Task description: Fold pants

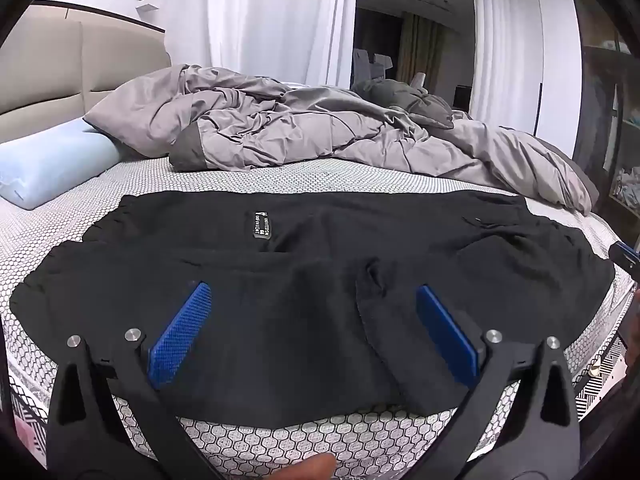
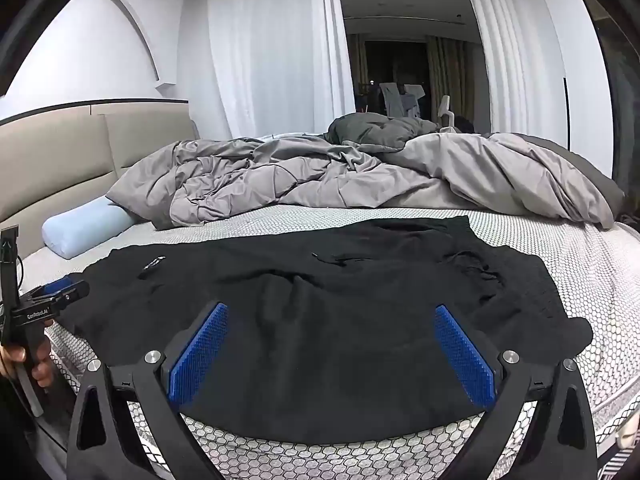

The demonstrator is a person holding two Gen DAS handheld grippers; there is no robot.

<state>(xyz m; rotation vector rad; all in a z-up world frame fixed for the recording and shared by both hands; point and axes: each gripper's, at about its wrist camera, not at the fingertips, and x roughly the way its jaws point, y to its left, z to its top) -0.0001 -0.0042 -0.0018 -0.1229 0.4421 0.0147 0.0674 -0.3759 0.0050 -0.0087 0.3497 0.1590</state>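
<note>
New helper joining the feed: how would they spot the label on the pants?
Start at the bed's honeycomb-patterned mattress; the black pants lie spread across its near edge. The label is a small dark patch with white lettering, the only print on the cloth.

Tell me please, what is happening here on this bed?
A person holds a two-finger gripper in each hand over black pants spread flat along the near edge of the bed. The left gripper and the right gripper are both wide open, and neither grips any cloth. The pants look unfolded, so the folding seems not yet begun. A crumpled grey duvet and a light blue pillow lie further back.
</note>
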